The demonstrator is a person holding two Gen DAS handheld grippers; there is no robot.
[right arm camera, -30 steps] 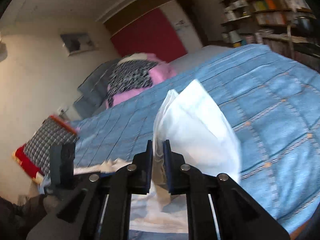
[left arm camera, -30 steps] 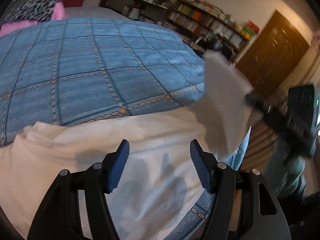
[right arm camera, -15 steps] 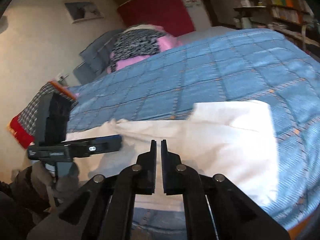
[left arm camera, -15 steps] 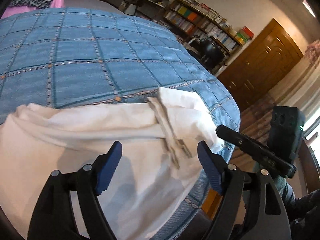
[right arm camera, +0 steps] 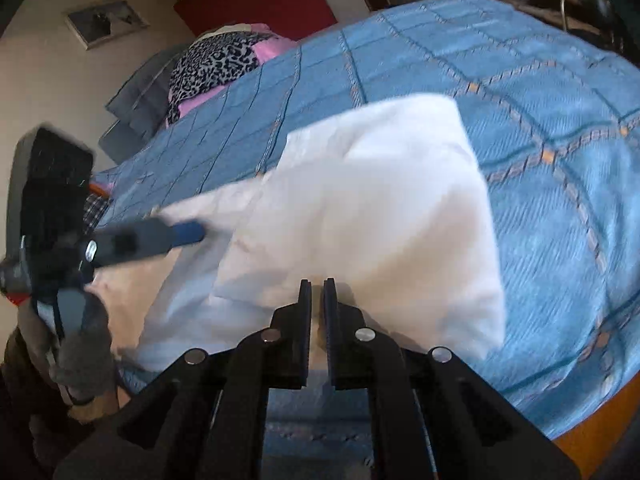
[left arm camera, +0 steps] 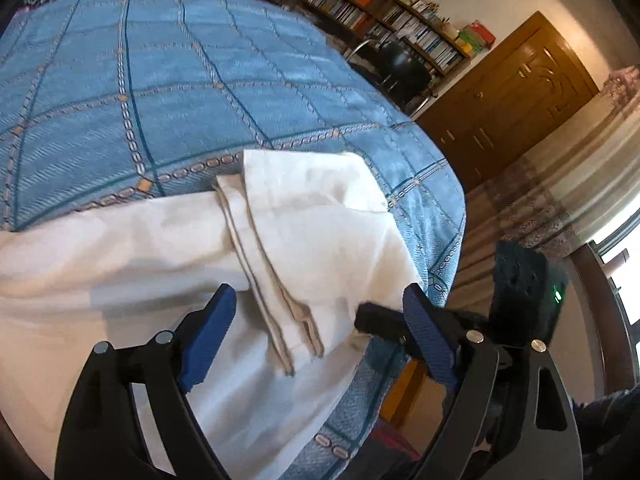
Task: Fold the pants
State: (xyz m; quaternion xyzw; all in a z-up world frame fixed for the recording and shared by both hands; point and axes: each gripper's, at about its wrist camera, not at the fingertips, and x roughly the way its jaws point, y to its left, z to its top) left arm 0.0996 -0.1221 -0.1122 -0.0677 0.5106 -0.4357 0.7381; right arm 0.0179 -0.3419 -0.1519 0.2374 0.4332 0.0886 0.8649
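Note:
White pants lie across the near edge of a blue checked bedspread. Their leg end is folded over on top, hems facing me. My left gripper hovers just over the hems; its jaws are opening wide and its blue pads press on nothing. From the right, my right gripper meets the folded layer's near edge. In the right wrist view the right gripper is shut, pale cloth of the pants pinched in the narrow gap. One of the left gripper's fingers shows at the left.
The bed edge drops off to the right of the pants. A leopard-print and pink bundle lies at the head of the bed. Beyond the bed stand bookshelves, a black chair and a wooden door.
The right gripper has brought the lifted leg end down and laid it over the rest of the pants. The left gripper's jaws have widened and it has moved in over the fold.

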